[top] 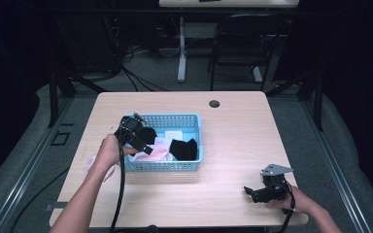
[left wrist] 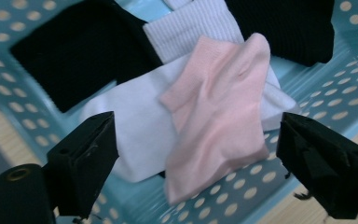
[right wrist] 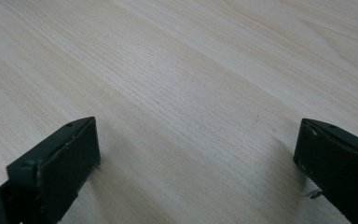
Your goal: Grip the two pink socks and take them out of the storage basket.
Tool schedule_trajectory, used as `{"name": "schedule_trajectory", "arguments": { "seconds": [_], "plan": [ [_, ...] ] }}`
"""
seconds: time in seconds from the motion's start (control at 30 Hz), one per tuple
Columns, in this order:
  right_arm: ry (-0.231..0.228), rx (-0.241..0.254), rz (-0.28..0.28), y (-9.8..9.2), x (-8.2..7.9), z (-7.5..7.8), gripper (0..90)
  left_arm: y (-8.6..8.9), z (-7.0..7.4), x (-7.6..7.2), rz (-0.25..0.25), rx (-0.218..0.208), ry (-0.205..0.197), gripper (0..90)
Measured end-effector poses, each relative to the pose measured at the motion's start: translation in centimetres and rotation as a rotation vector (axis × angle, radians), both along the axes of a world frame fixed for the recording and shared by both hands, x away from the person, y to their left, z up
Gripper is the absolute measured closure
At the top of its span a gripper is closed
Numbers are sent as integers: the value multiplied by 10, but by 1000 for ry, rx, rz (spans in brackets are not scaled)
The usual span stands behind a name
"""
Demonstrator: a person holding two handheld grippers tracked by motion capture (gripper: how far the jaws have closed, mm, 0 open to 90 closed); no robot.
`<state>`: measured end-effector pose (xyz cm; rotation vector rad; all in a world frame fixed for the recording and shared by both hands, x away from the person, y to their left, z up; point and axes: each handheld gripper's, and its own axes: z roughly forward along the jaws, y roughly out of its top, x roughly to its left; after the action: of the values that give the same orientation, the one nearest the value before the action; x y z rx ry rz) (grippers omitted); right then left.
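Observation:
A light blue perforated basket (top: pixel 189 118) stands left of the table's middle and holds several socks. My left gripper (top: pixel 145 145) hovers over its left half, open, with nothing between the jaws. In the left gripper view the left gripper (left wrist: pixel 198 128) straddles a pink sock (left wrist: pixel 219 112), which lies on a white sock (left wrist: pixel 135 121). A black sock (left wrist: pixel 79 51) lies beyond them on the left, a ribbed white one (left wrist: pixel 196 28) in the middle and another black one (left wrist: pixel 284 28) on the right. Near the table's front right, my right gripper (top: pixel 248 192) rests low and open over bare wood (right wrist: pixel 196 93).
A pale pink cloth (top: pixel 91 165) lies on the table just left of the basket, under the left hand. A round cable hole (top: pixel 214 103) sits near the far edge. Beyond the table stand a black chair (top: pixel 243 39) and a desk leg (top: pixel 181 53).

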<state>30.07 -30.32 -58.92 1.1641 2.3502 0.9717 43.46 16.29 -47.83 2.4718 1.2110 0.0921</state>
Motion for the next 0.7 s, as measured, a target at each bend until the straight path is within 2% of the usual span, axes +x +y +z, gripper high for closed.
{"name": "schedule_trajectory", "arguments": {
  "seconds": [0.07, 0.1, 0.2, 0.23, 0.4, 0.43, 0.53, 0.57, 0.6, 0.63, 0.67, 0.7],
  "plan": [
    [0, -6, 0, 0, 0, 0, 0, -5, -4, 2, -10, 17, 1, 149],
    [0, 0, 0, 0, 0, 0, 0, -10, -8, 3, -16, 25, 19, 183],
    [0, 0, 0, 0, 0, 0, 0, -13, -12, 5, -11, 28, 28, 207],
    [0, 0, 1, 0, 0, 0, 0, -15, -16, 7, -16, 33, 42, 242],
    [2, -4, 2, 0, 0, 0, 0, -18, -23, 11, -8, 53, 60, 321],
    [0, 0, 1, 0, 0, 0, 0, -19, -27, 13, -2, 64, 78, 325],
    [1, 0, 0, 0, 0, 0, 0, -21, -30, 15, 9, 71, 89, 368],
    [1, 1, -2, 0, 0, 0, 0, -22, -33, 18, 12, 78, 106, 385],
    [1, 1, -2, 0, 0, 0, 0, -22, -33, 18, 12, 78, 106, 418],
    [4, -5, -2, 0, 0, 0, 0, -25, -37, 19, 15, 84, 130, 444],
    [4, -5, -2, 0, 0, 0, 0, -25, -37, 19, 15, 84, 130, 477],
    [2, -1, -3, 0, 0, 0, 0, -27, -38, 19, 8, 93, 139, 477]
  ]
}}
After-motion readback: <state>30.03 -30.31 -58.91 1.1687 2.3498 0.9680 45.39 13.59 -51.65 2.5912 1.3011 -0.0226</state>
